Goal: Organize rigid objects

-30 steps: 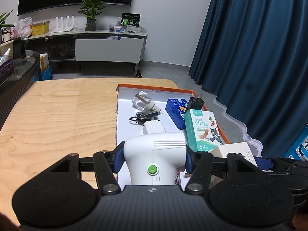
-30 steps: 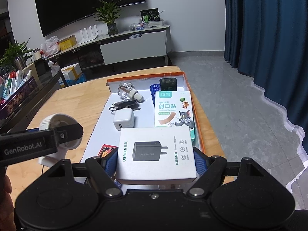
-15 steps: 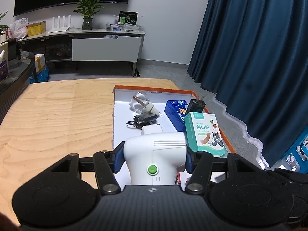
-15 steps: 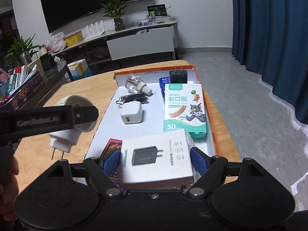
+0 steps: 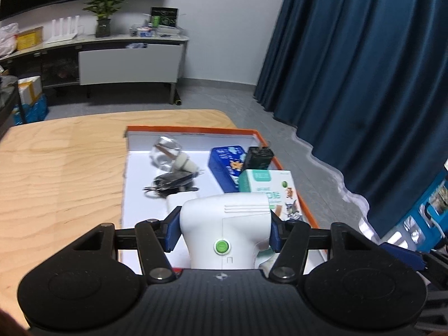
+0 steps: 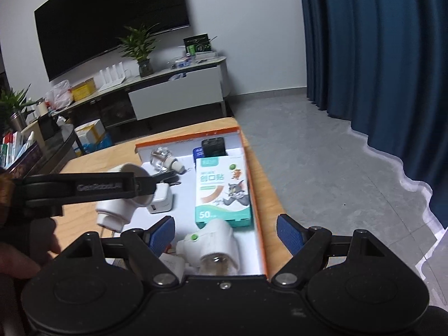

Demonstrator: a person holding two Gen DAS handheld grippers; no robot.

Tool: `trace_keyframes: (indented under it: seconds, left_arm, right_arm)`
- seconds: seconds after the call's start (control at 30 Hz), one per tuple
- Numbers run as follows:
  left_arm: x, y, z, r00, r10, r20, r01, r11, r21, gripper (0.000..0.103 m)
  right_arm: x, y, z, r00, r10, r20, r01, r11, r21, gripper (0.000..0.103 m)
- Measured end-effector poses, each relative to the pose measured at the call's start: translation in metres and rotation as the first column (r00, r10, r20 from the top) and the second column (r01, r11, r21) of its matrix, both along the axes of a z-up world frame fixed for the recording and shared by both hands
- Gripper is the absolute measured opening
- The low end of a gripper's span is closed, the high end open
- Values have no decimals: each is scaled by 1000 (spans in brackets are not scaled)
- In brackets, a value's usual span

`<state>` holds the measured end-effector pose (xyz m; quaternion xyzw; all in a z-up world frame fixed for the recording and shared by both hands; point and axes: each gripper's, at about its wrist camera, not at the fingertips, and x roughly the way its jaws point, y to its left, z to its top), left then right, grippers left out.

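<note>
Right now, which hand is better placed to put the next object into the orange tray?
Left. The left gripper is shut on the white plug-in device, held above the orange tray. The right gripper has open, empty jaws.

The table (image 5: pixel 56 173) was pale wood with visible grain, matt. The tray (image 5: pixel 196 130) had a smooth white floor and an orange rim. The white device (image 5: pixel 224 232) looked like glossy plastic. The bandage box (image 6: pixel 221 193) was printed card. The curtain (image 5: pixel 364 70), at right, was heavy blue cloth.
</note>
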<state>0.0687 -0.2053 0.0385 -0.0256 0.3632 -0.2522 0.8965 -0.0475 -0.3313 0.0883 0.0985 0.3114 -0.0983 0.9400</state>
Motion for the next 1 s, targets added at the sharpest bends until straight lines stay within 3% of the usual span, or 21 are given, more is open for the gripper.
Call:
trace_keyframes:
  seconds: [0.07,0.13,0.27,0.5,0.73,1.0]
  left_arm:
    - [3,-4,0,1000,-6,0,6,1000,8,64]
    - [2,-2,3,1000,1,6,-1,1000,-9,76]
    - [-5,4,12,1000,13,13,-13,1000,-6,79]
    - [-35,26,36,996,74,39,-76,996,45,102]
    - [-77,43,51,984,164,70,-170,980,99,103]
    - [-101,46,30,967,247,56,-253,951,175,103]
  right_arm:
    - [-2,-2,1,1000,-8,2,8,1000,3,95]
    - [-5,-3,4,1000,-9,9,9,1000,-4,95]
    - [-11,-1,9,1000,-12,26,12,1000,-7,95]
    - [-23,5,23,999,-1,52,1,1000,-9,95]
    - [-36,13,26,999,36,40,-35,999,-18,95]
    - [-49,16,17,999,34,-25,-35,998,-52,95]
